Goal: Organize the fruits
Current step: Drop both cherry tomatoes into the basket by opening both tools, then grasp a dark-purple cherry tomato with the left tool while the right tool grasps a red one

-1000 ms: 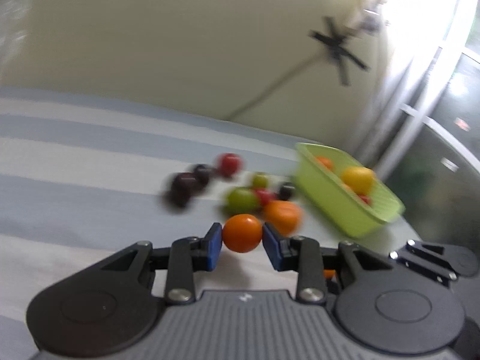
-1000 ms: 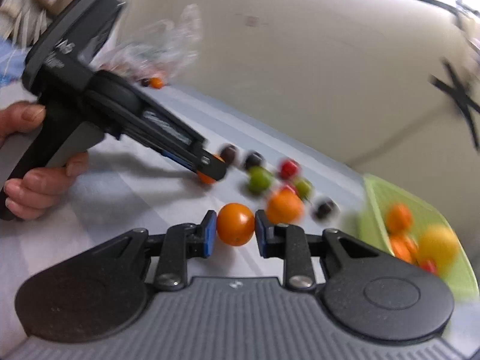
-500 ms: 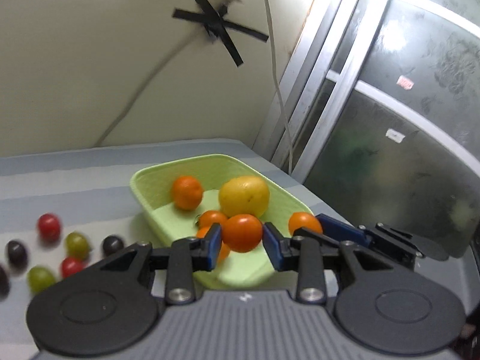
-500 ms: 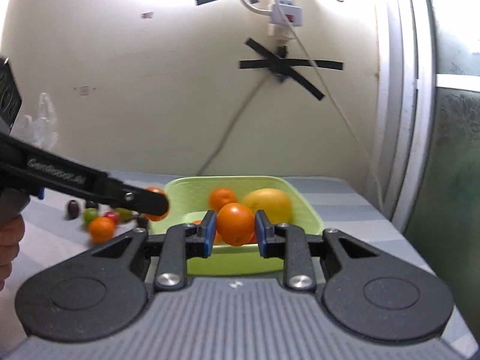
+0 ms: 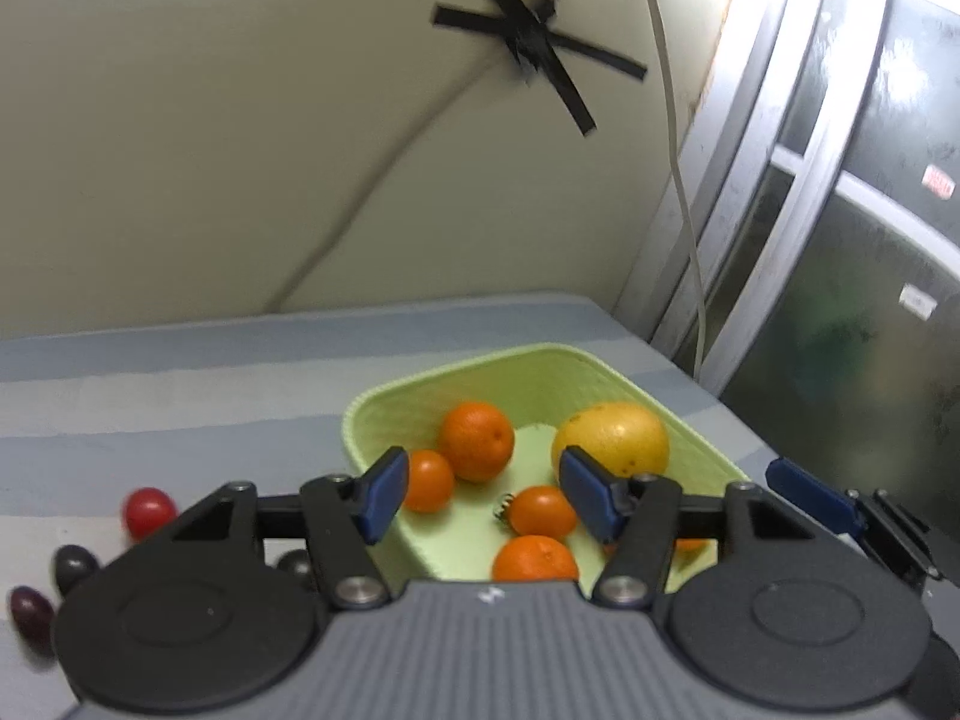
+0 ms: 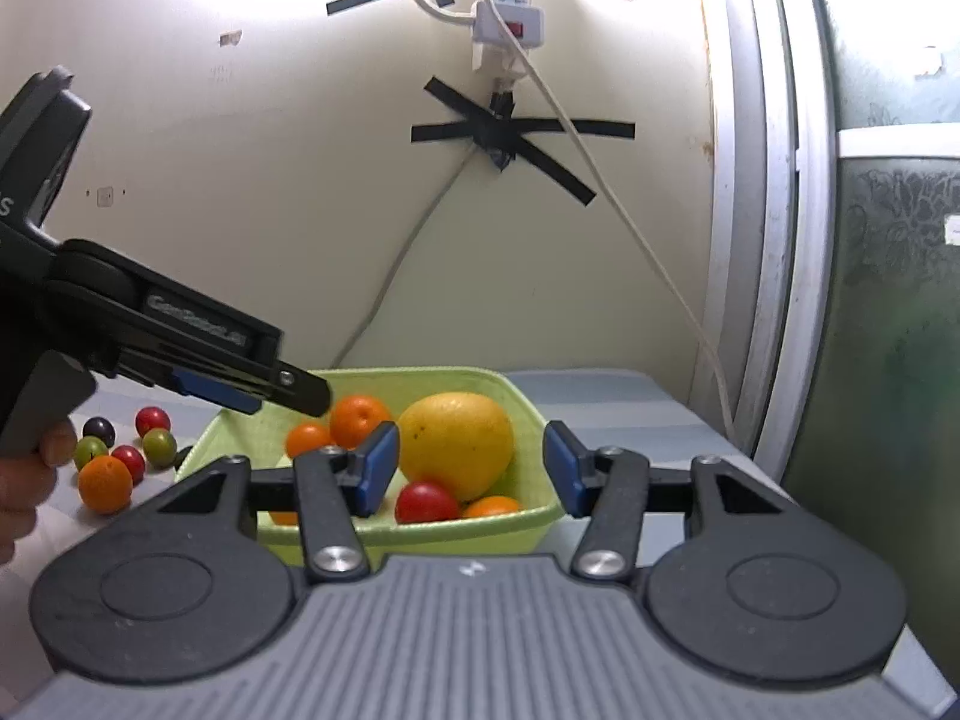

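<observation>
Pale green rectangular plastic basket (image 6: 528,519) set on the blue-and-grey striped cloth (image 5: 180,384), near the right-hand table edge and close to the cream wall. Long axis running away from the right wrist camera toward the wall; in the left wrist view, running diagonally from lower left to upper right. Inside: large yellow oval citrus (image 6: 456,444) lying with its long axis roughly level and across the basket, leaning toward the far right side; round orange mandarin (image 6: 359,417) just left of it with its dimpled end facing the right camera; small orange tomatoes (image 5: 543,513) scattered on the basket floor, one with a green stem stub; one small red tomato (image 6: 426,502) near the front wall, touching the yellow citrus.

Left of the basket, loose on the cloth: orange mandarin (image 6: 105,484), red (image 6: 152,420), green (image 6: 159,446) and dark purple (image 6: 99,429) small round fruits, close together.

Left gripper (image 5: 486,495) hovering over the basket's near left part, blue pads (image 5: 384,492) spread wide, holding nothing. Right gripper (image 6: 471,474) just short of the basket's near wall, pads likewise wide apart and empty.

Behind, black tape cross (image 6: 510,135) and white power strip (image 6: 510,12) on the wall.
</observation>
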Motion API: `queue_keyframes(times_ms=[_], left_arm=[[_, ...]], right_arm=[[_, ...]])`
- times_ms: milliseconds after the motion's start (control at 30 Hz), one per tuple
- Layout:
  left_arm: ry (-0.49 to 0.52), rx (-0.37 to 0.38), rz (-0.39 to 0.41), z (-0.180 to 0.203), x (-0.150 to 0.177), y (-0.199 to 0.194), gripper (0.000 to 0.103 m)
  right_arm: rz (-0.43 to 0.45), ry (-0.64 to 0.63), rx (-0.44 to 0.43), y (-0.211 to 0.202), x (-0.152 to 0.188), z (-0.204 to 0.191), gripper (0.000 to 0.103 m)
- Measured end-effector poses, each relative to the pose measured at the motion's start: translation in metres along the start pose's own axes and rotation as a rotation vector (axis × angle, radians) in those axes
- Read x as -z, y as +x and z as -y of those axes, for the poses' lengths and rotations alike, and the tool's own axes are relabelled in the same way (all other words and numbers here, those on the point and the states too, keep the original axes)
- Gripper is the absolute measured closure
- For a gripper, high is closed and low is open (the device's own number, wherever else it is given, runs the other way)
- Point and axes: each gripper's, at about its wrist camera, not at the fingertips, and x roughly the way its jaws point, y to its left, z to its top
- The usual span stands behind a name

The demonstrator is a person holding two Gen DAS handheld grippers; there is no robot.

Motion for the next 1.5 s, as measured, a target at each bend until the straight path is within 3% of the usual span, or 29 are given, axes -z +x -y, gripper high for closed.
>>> queue_keyframes(times_ms=[133, 267, 400, 500, 700, 1000, 1133, 1200, 1267, 1300, 1367, 1500], left_arm=[[-0.049, -0.019, 0.076, -0.029, 0.001, -0.042, 0.046], [-0.121, -0.106, 0.135, -0.075, 0.015, -0.085, 0.046], [-0.225, -0.224, 0.135, -0.125, 0.035, -0.111, 0.046], [-0.276, -0.247, 0.115, -0.146, 0.049, -0.113, 0.046], [-0.221, -0.254, 0.095, -0.148, 0.062, -0.092, 0.046], [-0.141, -0.271, 0.066, -0.143, 0.069, -0.078, 0.047], [-0.132, -0.274, 0.032, -0.14, 0.069, -0.07, 0.059], [-0.128, -0.279, 0.032, -0.14, 0.069, -0.069, 0.067], [-0.143, -0.251, 0.035, -0.143, 0.07, -0.07, 0.074], [-0.149, -0.246, 0.037, -0.144, 0.07, -0.07, 0.074], [-0.163, -0.231, 0.047, -0.146, 0.071, -0.073, 0.074], [-0.159, -0.202, 0.106, -0.145, 0.074, -0.087, 0.074]], right_arm=[[0.016, 0.031, -0.027, -0.006, -0.004, 0.003, 0.05], [0.024, 0.074, -0.106, -0.015, -0.014, 0.001, 0.063], [-0.011, 0.115, -0.234, -0.009, -0.029, -0.012, 0.071], [-0.073, 0.11, -0.324, 0.001, -0.037, -0.036, 0.074], [-0.253, -0.034, -0.42, 0.051, -0.051, -0.1, 0.073], [-0.483, -0.106, -0.435, 0.141, -0.065, -0.167, 0.071], [-0.569, -0.115, -0.411, 0.166, -0.054, -0.181, 0.071], [-0.628, -0.085, -0.431, 0.177, -0.049, -0.183, 0.06], [-0.67, -0.062, -0.444, 0.182, -0.044, -0.185, 0.057], [-0.661, -0.064, -0.442, 0.18, -0.044, -0.186, 0.058], [-0.653, -0.058, -0.468, 0.173, -0.046, -0.187, 0.074], [-0.536, -0.051, -0.46, 0.138, -0.057, -0.176, 0.074]])
